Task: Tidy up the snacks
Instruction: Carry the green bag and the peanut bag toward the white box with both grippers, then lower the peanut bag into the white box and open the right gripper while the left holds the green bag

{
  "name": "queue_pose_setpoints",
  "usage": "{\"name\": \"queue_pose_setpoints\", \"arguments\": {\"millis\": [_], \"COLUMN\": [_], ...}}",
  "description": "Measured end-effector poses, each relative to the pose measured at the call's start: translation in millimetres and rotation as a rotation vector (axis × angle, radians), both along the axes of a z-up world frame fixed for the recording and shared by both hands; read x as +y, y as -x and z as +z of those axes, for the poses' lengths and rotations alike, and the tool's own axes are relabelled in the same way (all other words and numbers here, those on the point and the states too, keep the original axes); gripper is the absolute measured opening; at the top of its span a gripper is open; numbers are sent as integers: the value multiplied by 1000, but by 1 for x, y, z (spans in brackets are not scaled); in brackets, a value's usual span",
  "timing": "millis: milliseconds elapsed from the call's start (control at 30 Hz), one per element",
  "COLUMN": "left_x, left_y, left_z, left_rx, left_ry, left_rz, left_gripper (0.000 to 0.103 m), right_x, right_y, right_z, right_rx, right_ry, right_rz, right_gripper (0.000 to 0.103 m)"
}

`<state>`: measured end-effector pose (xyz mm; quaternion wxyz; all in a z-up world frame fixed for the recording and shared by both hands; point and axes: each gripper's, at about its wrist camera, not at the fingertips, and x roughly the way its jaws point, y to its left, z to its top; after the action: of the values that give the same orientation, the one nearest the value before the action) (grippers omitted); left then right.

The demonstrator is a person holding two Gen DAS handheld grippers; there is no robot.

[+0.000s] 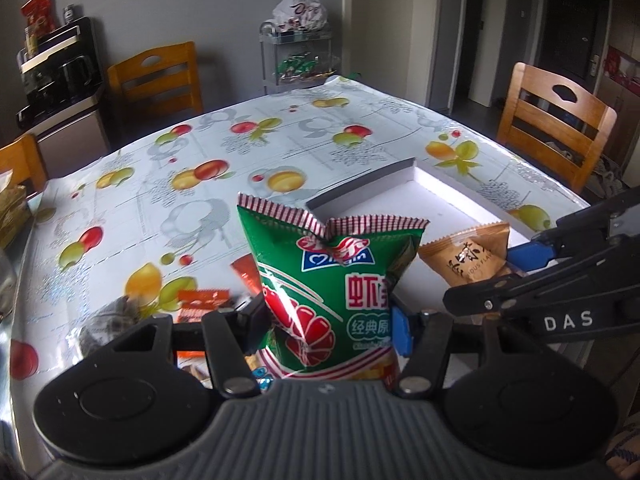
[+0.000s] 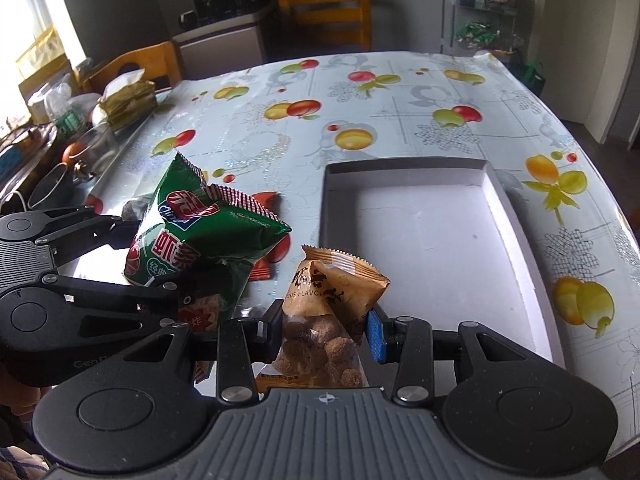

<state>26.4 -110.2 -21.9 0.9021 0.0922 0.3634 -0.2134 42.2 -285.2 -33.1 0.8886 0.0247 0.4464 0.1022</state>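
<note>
My left gripper (image 1: 326, 324) is shut on a green shrimp-chip bag (image 1: 328, 292) and holds it upright above the table, left of the white tray (image 1: 360, 196). The bag also shows in the right wrist view (image 2: 200, 236). My right gripper (image 2: 322, 330) is shut on a brown snack packet (image 2: 328, 304) with round brown pieces, held near the tray's (image 2: 500, 200) near-left corner. The packet also shows in the left wrist view (image 1: 468, 256), with the right gripper (image 1: 520, 268) entering from the right. The tray is empty.
Orange snack packets (image 1: 204, 304) lie on the fruit-print tablecloth (image 1: 200, 200) left of the tray, and also show in the right wrist view (image 2: 266, 200). Wooden chairs (image 1: 556, 120) stand around the table. A tissue box and clutter (image 2: 124, 100) sit at the table's far left edge.
</note>
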Motion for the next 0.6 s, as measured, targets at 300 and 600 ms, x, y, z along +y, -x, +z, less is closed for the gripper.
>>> {"name": "queue_pose_setpoints", "arguments": {"millis": [300, 600], "left_x": [-33, -64], "left_y": [-4, -12], "left_z": [-1, -3], "left_rx": [8, 22], "left_ry": [6, 16], "left_rz": [-71, -117], "left_gripper": [58, 58], "right_x": [-30, -57], "right_y": [6, 4], "right_z": [-2, -2], "right_rx": [10, 23], "right_ry": [3, 17], "right_rz": [-70, -116], "right_gripper": [42, 42]}}
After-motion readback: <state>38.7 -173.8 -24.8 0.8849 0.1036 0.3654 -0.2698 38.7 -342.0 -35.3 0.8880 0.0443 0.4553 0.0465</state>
